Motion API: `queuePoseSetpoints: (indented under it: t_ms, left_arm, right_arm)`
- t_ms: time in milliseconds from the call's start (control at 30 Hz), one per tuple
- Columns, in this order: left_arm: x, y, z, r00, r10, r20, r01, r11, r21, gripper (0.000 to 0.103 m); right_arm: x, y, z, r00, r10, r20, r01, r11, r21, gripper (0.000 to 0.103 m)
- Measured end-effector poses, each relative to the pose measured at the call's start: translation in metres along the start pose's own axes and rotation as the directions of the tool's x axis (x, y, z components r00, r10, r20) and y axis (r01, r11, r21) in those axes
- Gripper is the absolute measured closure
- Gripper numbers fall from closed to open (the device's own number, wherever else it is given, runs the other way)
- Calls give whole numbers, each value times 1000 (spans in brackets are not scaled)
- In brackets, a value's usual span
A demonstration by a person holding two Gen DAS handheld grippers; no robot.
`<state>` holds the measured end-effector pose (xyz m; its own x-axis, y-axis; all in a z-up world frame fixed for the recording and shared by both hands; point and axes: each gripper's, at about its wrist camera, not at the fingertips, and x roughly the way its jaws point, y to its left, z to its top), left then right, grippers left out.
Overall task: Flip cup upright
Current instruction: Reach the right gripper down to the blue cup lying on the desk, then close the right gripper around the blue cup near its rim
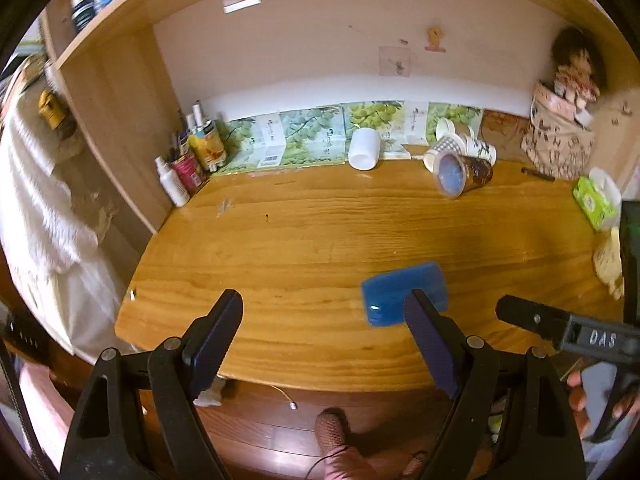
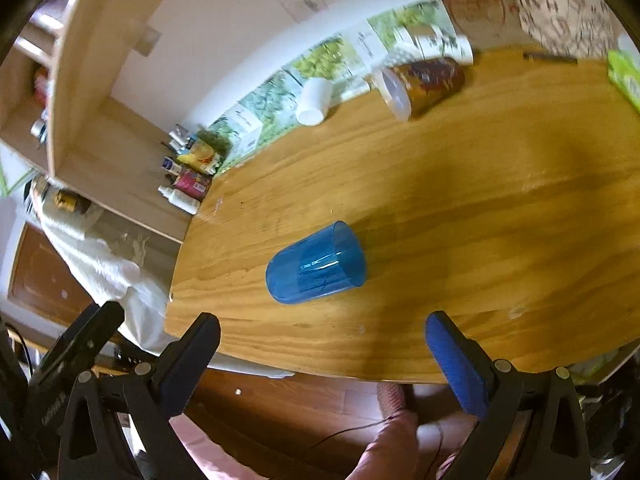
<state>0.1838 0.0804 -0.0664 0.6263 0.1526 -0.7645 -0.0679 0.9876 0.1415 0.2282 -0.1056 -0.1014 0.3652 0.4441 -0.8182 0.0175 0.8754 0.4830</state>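
Observation:
A translucent blue plastic cup (image 2: 316,264) lies on its side on the wooden desk (image 2: 480,208), near the front edge, its mouth pointing right and away. In the left wrist view the cup (image 1: 400,288) lies just beyond my left gripper's right finger. My left gripper (image 1: 326,308) is open and empty, over the desk's front edge. My right gripper (image 2: 322,330) is open and empty, a short way in front of the cup. A right gripper finger (image 1: 532,316) shows at the right of the left wrist view.
At the back stand a white cup (image 1: 363,148), a lying brown jar (image 1: 464,172), paper cups (image 1: 460,140), bottles and cans (image 1: 188,160) at the left, a patterned bag (image 1: 560,136) and a green tissue pack (image 1: 596,200) at the right. Shelf wall on the left.

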Motion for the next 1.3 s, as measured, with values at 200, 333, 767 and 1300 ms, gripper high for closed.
queuePoseSetpoints:
  t_ms: [200, 333, 767, 1300]
  left_arm:
    - [29, 13, 10, 999, -22, -32, 26, 993, 116, 17]
    - [47, 21, 17, 998, -48, -45, 56, 981, 187, 17]
    - [102, 26, 36, 981, -149, -122, 187, 896, 404, 17]
    - [151, 36, 52, 955, -224, -197, 294, 808, 510, 17]
  right_arm:
    - [31, 8, 7, 998, -55, -19, 56, 995, 78, 0]
    - [50, 11, 9, 998, -57, -35, 61, 986, 155, 0]
    - [101, 7, 18, 993, -88, -84, 115, 906, 407, 0]
    - [128, -14, 22, 994, -14, -106, 82, 736, 672, 0]
